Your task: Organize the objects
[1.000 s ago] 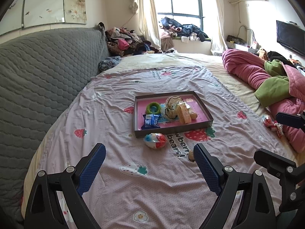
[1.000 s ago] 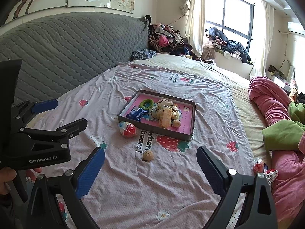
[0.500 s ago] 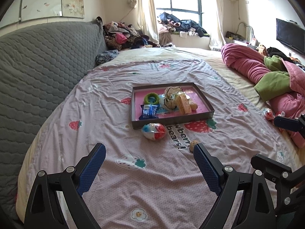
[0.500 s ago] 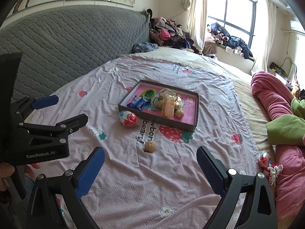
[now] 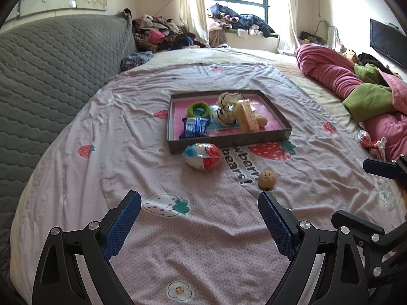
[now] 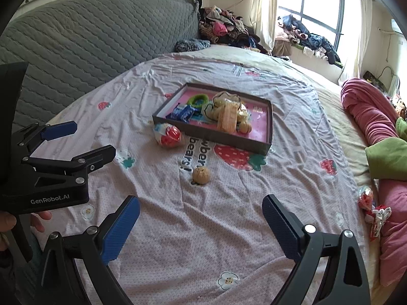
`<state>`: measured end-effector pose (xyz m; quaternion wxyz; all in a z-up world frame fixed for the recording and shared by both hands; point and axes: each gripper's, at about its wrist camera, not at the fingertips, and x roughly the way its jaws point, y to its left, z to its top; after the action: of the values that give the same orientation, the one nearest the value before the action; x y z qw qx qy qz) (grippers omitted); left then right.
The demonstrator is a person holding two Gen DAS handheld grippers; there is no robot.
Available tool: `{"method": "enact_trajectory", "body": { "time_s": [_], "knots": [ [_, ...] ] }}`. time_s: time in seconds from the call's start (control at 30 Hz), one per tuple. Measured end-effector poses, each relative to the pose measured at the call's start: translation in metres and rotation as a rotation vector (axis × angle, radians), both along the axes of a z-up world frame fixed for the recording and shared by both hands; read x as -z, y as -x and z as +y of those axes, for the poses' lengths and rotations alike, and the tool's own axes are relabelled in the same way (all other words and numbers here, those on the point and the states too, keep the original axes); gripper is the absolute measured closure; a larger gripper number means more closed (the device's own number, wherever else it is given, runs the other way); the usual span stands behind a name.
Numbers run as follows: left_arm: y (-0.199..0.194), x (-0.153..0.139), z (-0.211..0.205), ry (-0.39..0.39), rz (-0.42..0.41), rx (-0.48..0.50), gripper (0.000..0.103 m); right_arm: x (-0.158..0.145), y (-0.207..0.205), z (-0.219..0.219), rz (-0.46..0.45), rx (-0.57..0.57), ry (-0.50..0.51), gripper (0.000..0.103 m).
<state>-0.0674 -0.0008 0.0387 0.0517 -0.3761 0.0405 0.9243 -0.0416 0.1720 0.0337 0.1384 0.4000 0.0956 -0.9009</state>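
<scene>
A dark tray (image 5: 277,111) with a pink floor sits mid-bed (image 6: 269,117). It holds a green ring (image 5: 198,109), a blue snack packet (image 5: 194,126), a tan wafer pack (image 5: 246,116) and a clear bag. In front of the tray lie a red-white-blue egg toy (image 5: 202,156) (image 6: 168,134) and a small tan ball (image 5: 266,178) (image 6: 201,175). My left gripper (image 5: 199,211) is open and empty, short of the egg toy. My right gripper (image 6: 201,212) is open and empty, just short of the ball.
A grey quilted headboard (image 5: 51,71) runs along the left. Pink and green bedding (image 5: 356,89) is heaped at the right, with small wrapped items (image 6: 371,208) beside it. Clothes are piled by the window (image 5: 236,23).
Both grippers have moved forward over the bed toward the tray; the egg toy and ball now appear closer. Both stay open.
</scene>
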Motion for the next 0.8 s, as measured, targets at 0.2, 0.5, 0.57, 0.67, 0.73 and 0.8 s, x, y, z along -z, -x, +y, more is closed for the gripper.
{"method": "enact_trajectory", "body": {
  "time_s": [0.2,0.5,0.57,0.67,0.73,0.8],
  "knots": [
    [0.014,0.018,0.004,0.001,-0.026,0.010,0.009,0.020,0.012,0.001,-0.038,0.008,-0.002,0.006],
    [0.028,0.034,0.005,-0.006,-0.053,0.014,0.009,0.040,0.025,0.001,-0.073,0.016,-0.001,0.006],
    [0.031,0.036,0.005,-0.008,-0.056,0.013,0.009,0.043,0.028,0.000,-0.079,0.014,0.001,0.006],
    [0.035,0.040,0.006,-0.010,-0.061,0.014,0.009,0.047,0.031,-0.001,-0.088,0.014,-0.001,0.006],
    [0.038,0.042,0.006,-0.007,-0.066,0.015,0.009,0.050,0.034,-0.002,-0.092,0.013,-0.001,0.006],
    [0.040,0.044,0.006,-0.005,-0.070,0.012,0.009,0.052,0.037,-0.001,-0.094,0.014,-0.001,0.006]
  ]
}}
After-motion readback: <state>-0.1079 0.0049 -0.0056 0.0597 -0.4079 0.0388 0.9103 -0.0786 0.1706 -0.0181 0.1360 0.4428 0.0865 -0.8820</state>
